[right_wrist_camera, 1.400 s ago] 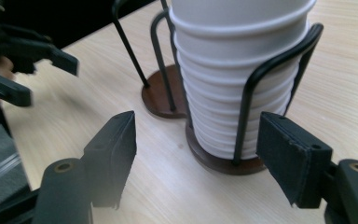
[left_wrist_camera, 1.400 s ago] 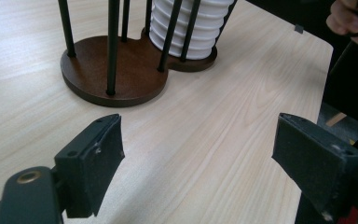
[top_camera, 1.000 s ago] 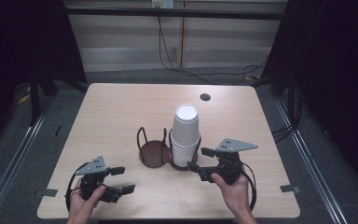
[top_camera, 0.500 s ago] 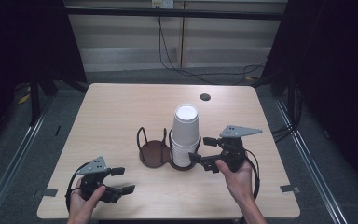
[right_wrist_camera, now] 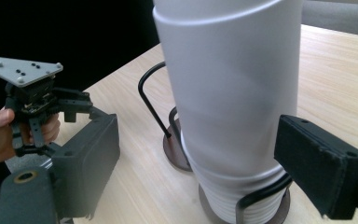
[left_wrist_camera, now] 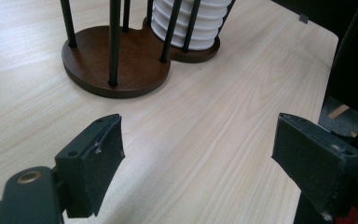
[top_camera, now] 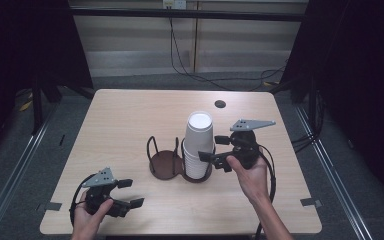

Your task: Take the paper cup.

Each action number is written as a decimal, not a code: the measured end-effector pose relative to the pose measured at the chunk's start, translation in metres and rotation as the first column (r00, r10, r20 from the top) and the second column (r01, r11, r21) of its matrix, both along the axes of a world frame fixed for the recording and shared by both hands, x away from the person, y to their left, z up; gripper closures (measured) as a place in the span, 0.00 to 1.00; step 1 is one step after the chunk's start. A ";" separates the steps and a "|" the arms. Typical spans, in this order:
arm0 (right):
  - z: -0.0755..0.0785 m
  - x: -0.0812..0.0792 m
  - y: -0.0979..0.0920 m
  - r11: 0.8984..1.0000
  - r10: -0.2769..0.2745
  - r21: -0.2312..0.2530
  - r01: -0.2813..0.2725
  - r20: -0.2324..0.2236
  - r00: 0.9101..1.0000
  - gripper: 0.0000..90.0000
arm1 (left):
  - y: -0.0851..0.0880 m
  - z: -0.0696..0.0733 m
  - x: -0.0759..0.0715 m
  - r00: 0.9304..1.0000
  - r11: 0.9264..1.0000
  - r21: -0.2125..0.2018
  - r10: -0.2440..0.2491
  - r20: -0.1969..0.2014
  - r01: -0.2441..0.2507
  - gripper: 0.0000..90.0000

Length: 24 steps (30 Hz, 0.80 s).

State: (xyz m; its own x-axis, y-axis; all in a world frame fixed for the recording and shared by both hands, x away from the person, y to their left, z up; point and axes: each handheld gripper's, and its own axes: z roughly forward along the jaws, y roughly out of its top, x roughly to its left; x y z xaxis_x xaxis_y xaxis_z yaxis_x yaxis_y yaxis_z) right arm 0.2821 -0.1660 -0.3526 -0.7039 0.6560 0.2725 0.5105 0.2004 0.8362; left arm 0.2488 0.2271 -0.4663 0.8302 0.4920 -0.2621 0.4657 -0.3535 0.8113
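Note:
A tall stack of white paper cups [top_camera: 200, 142] stands in the right ring of a two-place holder with a brown base [top_camera: 164, 165] and black wire loops, mid-table. My right gripper [top_camera: 215, 149] is raised just right of the stack at mid-height and open. In the right gripper view the cups [right_wrist_camera: 233, 93] rise between and just beyond the two pads [right_wrist_camera: 91, 156], which stand apart from them. My left gripper [top_camera: 130, 193] rests open near the front left edge, nothing between its jaws. Ahead of it in the left gripper view are the holder [left_wrist_camera: 116, 70] and the cups [left_wrist_camera: 186, 28].
The wooden table [top_camera: 130, 120] has a small dark round hole [top_camera: 220, 104] at the back right. The holder's left ring holds nothing. Dark curtains and a floor with rails and cables surround the table. Tape marks sit at the table's front corners.
My right gripper has lifted off the table and moved up beside the cup stack. The left gripper has stayed where it was.

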 end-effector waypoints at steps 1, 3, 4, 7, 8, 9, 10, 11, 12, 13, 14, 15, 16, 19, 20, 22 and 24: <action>0.001 0.002 0.000 1.000 0.004 -0.001 -0.004 -0.009 1.000 0.16 | 0.000 0.000 0.000 1.000 1.000 -0.001 -0.001 0.000 0.001 0.18; 0.004 0.006 -0.001 1.000 0.007 0.015 -0.007 -0.022 1.000 0.16 | 0.001 0.000 0.000 1.000 1.000 -0.009 0.002 -0.004 -0.002 0.18; 0.006 0.009 0.000 1.000 -0.001 -0.004 0.001 -0.018 1.000 0.16 | 0.001 0.000 0.001 1.000 1.000 -0.013 0.005 -0.010 -0.005 0.18; 0.010 0.014 0.002 1.000 0.006 -0.011 -0.006 -0.020 1.000 0.16 | 0.003 0.000 0.001 1.000 1.000 -0.016 0.010 -0.009 -0.010 0.18; 0.012 0.015 0.002 1.000 0.001 -0.012 -0.001 -0.017 1.000 0.16 | 0.003 0.000 0.001 1.000 1.000 -0.019 0.008 -0.011 -0.008 0.18; 0.013 0.017 0.003 1.000 -0.002 -0.007 0.002 -0.012 1.000 0.16 | 0.003 0.000 0.000 1.000 1.000 -0.019 0.007 -0.014 -0.008 0.18; 0.014 0.019 0.004 1.000 -0.001 -0.007 0.001 -0.016 1.000 0.16 | 0.003 0.000 0.000 1.000 1.000 -0.018 0.007 -0.014 -0.007 0.18; 0.014 0.021 0.005 1.000 0.000 -0.011 -0.001 -0.017 1.000 0.16 | 0.002 0.000 0.000 1.000 1.000 -0.014 0.007 -0.014 -0.007 0.18; 0.016 0.024 0.006 0.999 0.005 -0.031 -0.006 -0.015 1.000 0.16 | 0.002 0.000 0.000 1.000 1.000 -0.015 0.005 -0.013 -0.005 0.18; 0.018 0.025 0.007 0.999 0.010 -0.034 -0.010 -0.015 1.000 0.16 | 0.002 0.000 0.000 1.000 1.000 -0.017 -0.004 -0.011 0.004 0.18; 0.020 0.028 0.007 1.000 0.009 -0.026 -0.009 -0.008 1.000 0.16 | 0.001 0.000 -0.001 1.000 1.000 -0.021 -0.010 -0.006 0.010 0.19; 0.021 0.030 0.007 1.000 0.004 -0.021 -0.005 -0.006 1.000 0.16 | 0.001 0.001 -0.001 1.000 1.000 -0.013 -0.014 0.007 0.014 0.19; 0.022 0.033 0.008 1.000 0.008 -0.030 -0.009 -0.012 1.000 0.16 | 0.001 0.002 -0.001 1.000 1.000 -0.013 -0.015 0.007 0.015 0.19; 0.022 0.037 0.011 0.999 0.009 -0.044 -0.009 -0.013 1.000 0.16 | 0.000 0.001 -0.002 1.000 1.000 -0.008 -0.010 -0.006 0.010 0.19; 0.023 0.039 0.012 0.999 0.012 -0.042 -0.013 -0.014 1.000 0.16 | 0.000 0.001 -0.001 1.000 1.000 -0.003 -0.012 -0.004 0.012 0.19; 0.024 0.041 0.014 0.999 0.009 -0.042 -0.010 -0.012 1.000 0.16 | 0.001 0.001 -0.001 1.000 1.000 -0.009 -0.007 -0.008 0.007 0.19; 0.024 0.044 0.016 0.999 0.009 -0.041 -0.009 -0.007 1.000 0.16 | 0.001 0.001 -0.001 1.000 1.000 -0.011 -0.003 -0.009 0.003 0.19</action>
